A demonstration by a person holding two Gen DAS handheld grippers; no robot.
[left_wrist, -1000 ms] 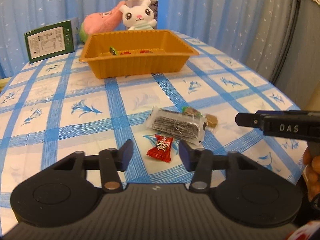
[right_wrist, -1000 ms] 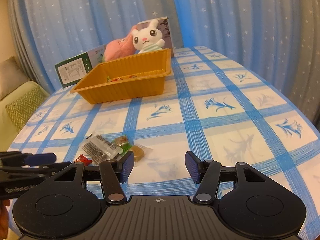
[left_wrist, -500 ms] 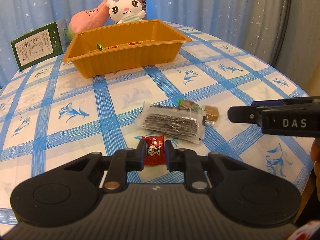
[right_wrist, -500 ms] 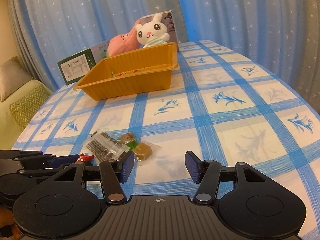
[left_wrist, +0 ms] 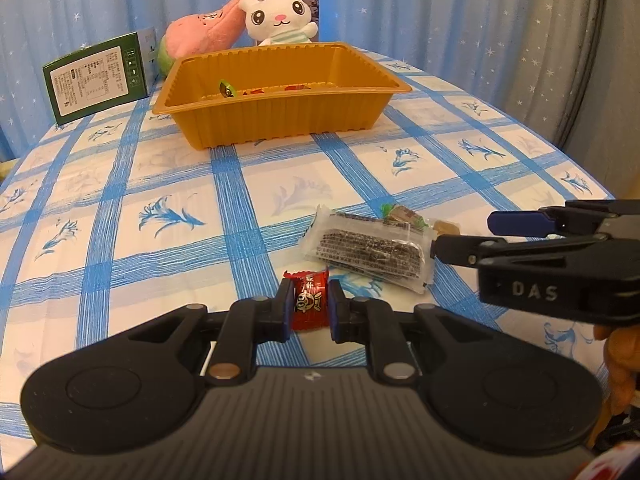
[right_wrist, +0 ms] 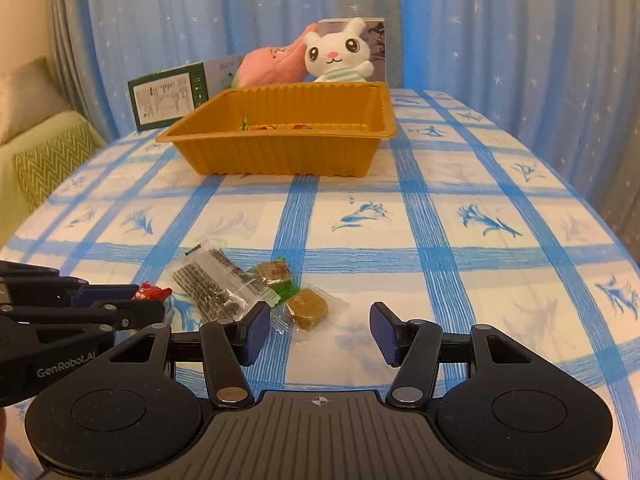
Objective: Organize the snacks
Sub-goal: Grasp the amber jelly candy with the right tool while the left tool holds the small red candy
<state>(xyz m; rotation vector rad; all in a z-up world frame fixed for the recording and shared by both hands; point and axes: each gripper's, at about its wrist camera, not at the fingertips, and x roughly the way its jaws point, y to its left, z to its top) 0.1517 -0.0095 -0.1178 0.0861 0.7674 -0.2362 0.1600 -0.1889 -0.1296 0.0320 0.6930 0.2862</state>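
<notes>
Left gripper [left_wrist: 309, 309] clamped on red candy [left_wrist: 310, 301], low over tabletop [left_wrist: 168, 184] nr front edge; right gripper [right_wrist: 318, 330] half open, empty, brown candy [right_wrist: 307, 309] just ahead betw fingers. Lift red candy straight up w/o snagging clear packet [left_wrist: 366, 251] beside it, carry to orange tray [left_wrist: 280, 114] at back, drop inside. Keep grip firm; wrapper prob slippery

We see tray [left_wrist: 280, 120] far on table [left_wrist: 160, 184] | plush rabbit [left_wrist: 280, 20] behind tray | snack packet [left_wrist: 368, 248] near us
</notes>
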